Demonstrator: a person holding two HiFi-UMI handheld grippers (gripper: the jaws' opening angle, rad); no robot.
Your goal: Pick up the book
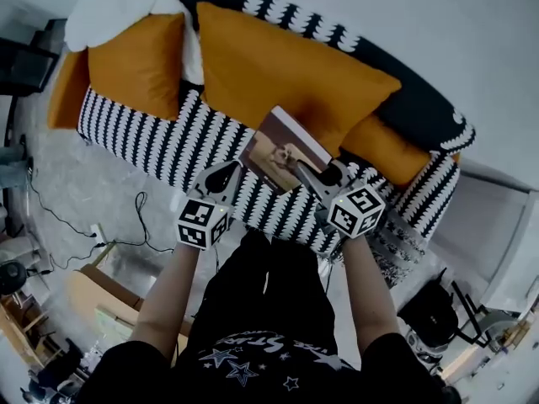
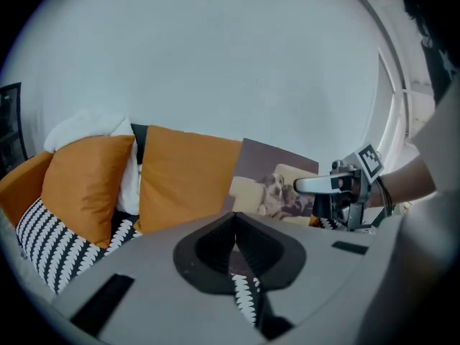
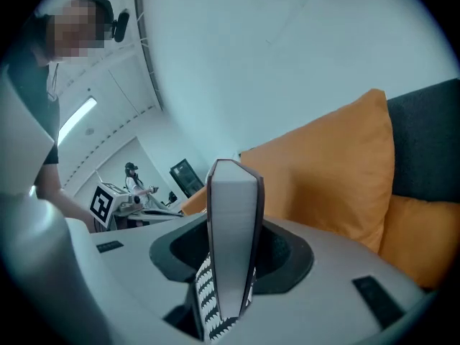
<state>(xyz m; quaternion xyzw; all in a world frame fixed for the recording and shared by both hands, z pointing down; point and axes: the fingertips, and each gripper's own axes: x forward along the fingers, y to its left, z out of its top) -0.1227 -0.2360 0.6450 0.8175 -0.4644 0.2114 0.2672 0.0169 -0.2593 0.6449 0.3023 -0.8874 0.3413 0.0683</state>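
The book [image 1: 282, 150], with a picture of dogs on a couch on its cover, is held up off the sofa, tilted, in front of the orange cushions. My right gripper [image 1: 308, 175] is shut on its lower right edge. In the right gripper view the book [image 3: 231, 214] stands on edge between the pads, with the gripper [image 3: 231, 254] clamped on both covers. My left gripper [image 1: 226, 173] hovers just left of the book, shut and holding nothing. From the left gripper view its jaws [image 2: 234, 225] meet, and the book [image 2: 277, 185] shows beyond them with the right gripper [image 2: 316, 185] on it.
The sofa [image 1: 168, 137] has a black-and-white patterned cover, two big orange cushions [image 1: 286, 74] and a white pillow [image 1: 118, 7]. Cables and a power strip [image 1: 97, 234] lie on the floor at left. A dark bag [image 1: 434, 314] sits at lower right.
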